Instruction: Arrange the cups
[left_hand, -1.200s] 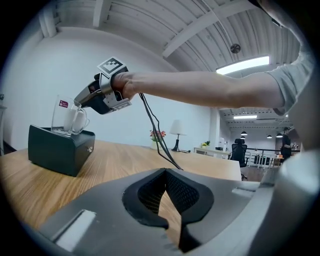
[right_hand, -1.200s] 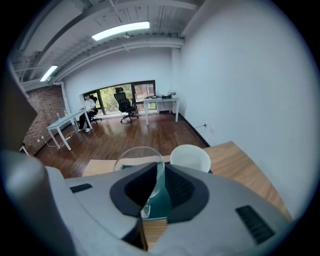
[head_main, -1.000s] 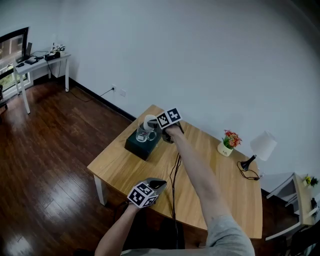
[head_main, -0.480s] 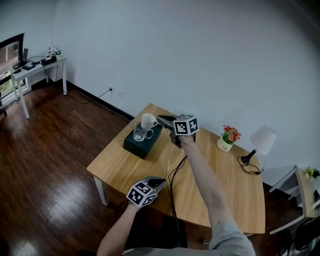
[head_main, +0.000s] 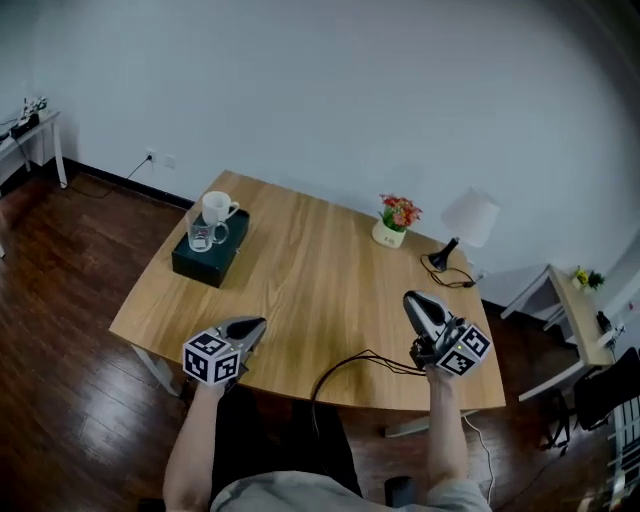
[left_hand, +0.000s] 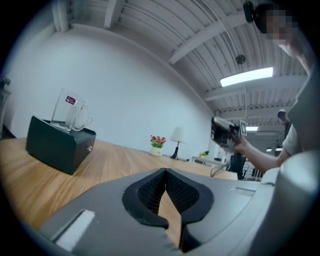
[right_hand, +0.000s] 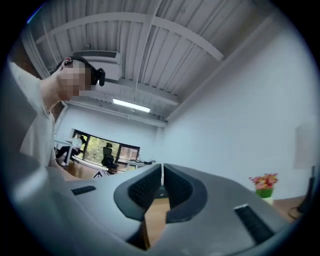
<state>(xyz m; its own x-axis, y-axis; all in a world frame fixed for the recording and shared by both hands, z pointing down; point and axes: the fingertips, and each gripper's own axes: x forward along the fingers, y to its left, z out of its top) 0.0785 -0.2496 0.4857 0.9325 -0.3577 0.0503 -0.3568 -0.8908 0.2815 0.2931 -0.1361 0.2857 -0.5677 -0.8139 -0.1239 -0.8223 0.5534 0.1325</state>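
A glass mug (head_main: 200, 234) and a white cup (head_main: 215, 208) stand side by side on a dark box (head_main: 205, 265) at the table's far left. In the left gripper view the glass mug (left_hand: 67, 110) rises on the box (left_hand: 60, 146). My left gripper (head_main: 252, 327) hovers at the front edge, shut and empty, pointing level across the table. My right gripper (head_main: 416, 302) is over the front right part, far from the cups; its jaws are closing and meet at the tips (right_hand: 161, 168) with nothing between them.
The wooden table (head_main: 320, 290) carries a flower pot (head_main: 397, 217) and a small lamp (head_main: 465, 222) at the back right. A black cable (head_main: 355, 362) loops near the front edge. A small side table (head_main: 570, 315) stands to the right.
My right gripper has drawn back from the cups on the box to the table's front right. The head view swung right. The left gripper kept its place.
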